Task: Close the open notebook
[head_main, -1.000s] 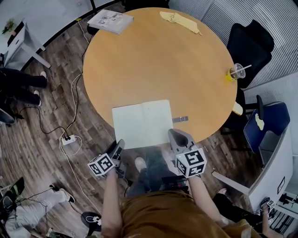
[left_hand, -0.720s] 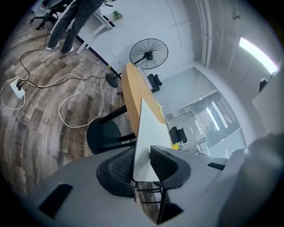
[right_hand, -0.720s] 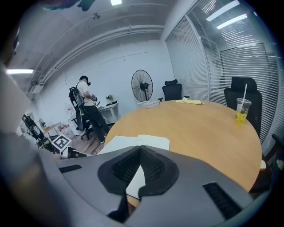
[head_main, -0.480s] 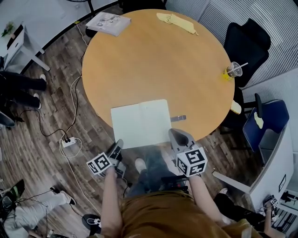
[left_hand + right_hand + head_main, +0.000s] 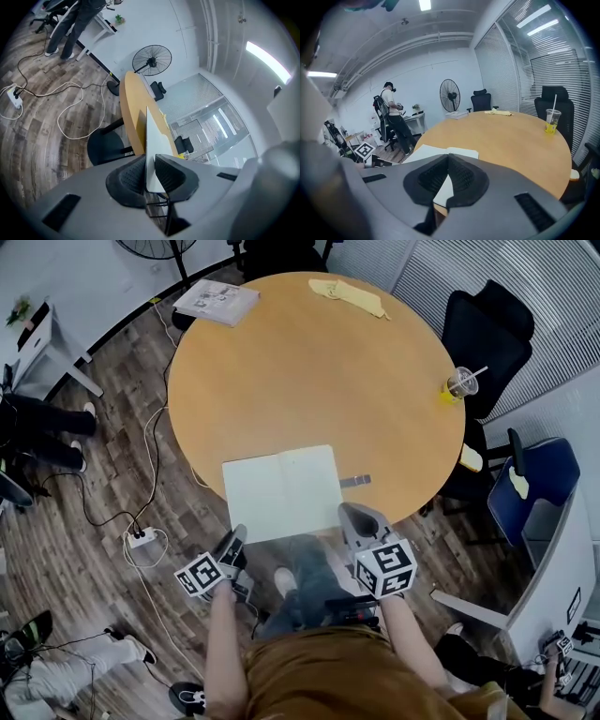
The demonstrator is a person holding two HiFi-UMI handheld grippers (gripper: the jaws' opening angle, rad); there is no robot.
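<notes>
We saw the open white-paged notebook (image 5: 281,491) lying flat on the round wooden table (image 5: 309,371), at the edge nearest us, with both bare pages facing up. Our left gripper (image 5: 149,171) was turned on its side at the notebook's near left corner. Its 2 jaws were drawn in to a narrow gap, and the white edge of the left half was pinched between them. Our right gripper (image 5: 448,159) hung at the near right corner, its jaws pressed together at the tips and holding nothing. The notebook lay just beyond and beneath them.

A small flat grey piece (image 5: 354,481) lay just beside the notebook's right edge. Well apart, at the table's far right, stood a clear plastic cup of yellow drink with a straw (image 5: 458,385). A yellow cloth (image 5: 349,294) and a printed booklet (image 5: 217,302) lay at the far rim.
</notes>
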